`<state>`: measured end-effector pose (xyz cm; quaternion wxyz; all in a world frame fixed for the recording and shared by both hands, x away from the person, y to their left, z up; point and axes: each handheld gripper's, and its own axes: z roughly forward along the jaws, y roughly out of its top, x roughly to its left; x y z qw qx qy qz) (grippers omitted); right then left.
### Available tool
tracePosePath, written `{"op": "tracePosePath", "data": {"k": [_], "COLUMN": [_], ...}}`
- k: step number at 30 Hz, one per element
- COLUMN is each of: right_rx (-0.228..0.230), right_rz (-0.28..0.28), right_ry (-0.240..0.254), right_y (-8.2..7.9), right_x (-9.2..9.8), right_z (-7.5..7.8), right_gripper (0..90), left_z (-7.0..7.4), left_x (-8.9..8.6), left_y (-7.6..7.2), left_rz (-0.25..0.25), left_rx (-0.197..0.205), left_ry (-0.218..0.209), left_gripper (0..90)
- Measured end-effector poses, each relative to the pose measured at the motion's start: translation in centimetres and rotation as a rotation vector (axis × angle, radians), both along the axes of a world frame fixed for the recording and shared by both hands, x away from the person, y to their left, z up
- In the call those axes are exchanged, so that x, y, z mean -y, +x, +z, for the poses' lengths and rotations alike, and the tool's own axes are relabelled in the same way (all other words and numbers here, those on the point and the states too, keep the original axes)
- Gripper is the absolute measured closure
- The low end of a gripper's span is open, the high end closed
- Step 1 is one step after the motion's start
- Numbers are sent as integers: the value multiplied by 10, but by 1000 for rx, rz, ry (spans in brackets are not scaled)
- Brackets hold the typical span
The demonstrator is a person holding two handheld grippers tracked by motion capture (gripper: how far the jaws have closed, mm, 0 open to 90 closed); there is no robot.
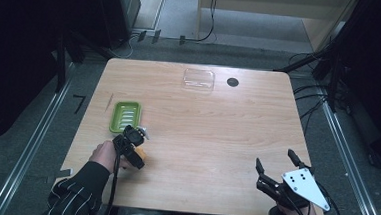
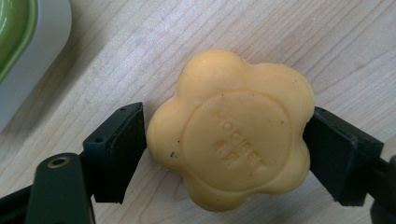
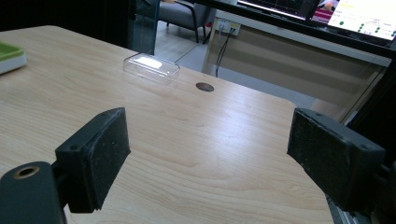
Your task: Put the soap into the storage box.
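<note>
A yellow-orange, flower-shaped soap bar (image 2: 233, 135) lies flat on the wooden table. My left gripper (image 2: 226, 144) is shut on it, one black pad against each side. From above, the left gripper (image 1: 135, 145) points down at the front left of the table, and a bit of the soap (image 1: 141, 158) shows under it. Just beyond stands a green soap dish (image 1: 125, 116), whose corner (image 2: 14, 32) shows at the upper left of the left gripper view. My right gripper (image 1: 274, 157) rests at the front right, open, nothing between its jaws (image 3: 210, 154).
A clear plastic box (image 1: 198, 79) (image 3: 151, 67) sits near the table's far edge, with a small dark round spot (image 1: 232, 81) (image 3: 204, 87) to its right. Bare wood (image 1: 202, 133) spans the middle of the table. Cables and dark stands surround it on the floor.
</note>
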<state>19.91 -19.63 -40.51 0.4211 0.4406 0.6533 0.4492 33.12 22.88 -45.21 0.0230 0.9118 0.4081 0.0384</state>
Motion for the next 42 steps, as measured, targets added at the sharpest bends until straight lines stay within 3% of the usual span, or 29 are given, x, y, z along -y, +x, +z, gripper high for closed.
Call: {"op": "tracePosePath", "data": {"k": [9,25,38,42], "right_rx": [2,3,5,1], "right_rz": [0,-1,-3,-2], "right_ry": [2,3,2,4], "right_y": [0,0,0,0], "right_x": [0,0,1,0], "right_z": [0,0,0,0], "right_gripper": [133,133,133,133], "left_z": [-1,-1,1,5], "left_x": [1,-1,1,0], "left_y": [-1,-4,-3,-2], "left_rz": [-5,5,-19,-12], "left_rx": [2,20,10,30], "left_ry": [-3,-21,-20,-35], "left_gripper": [254,271,273,273]}}
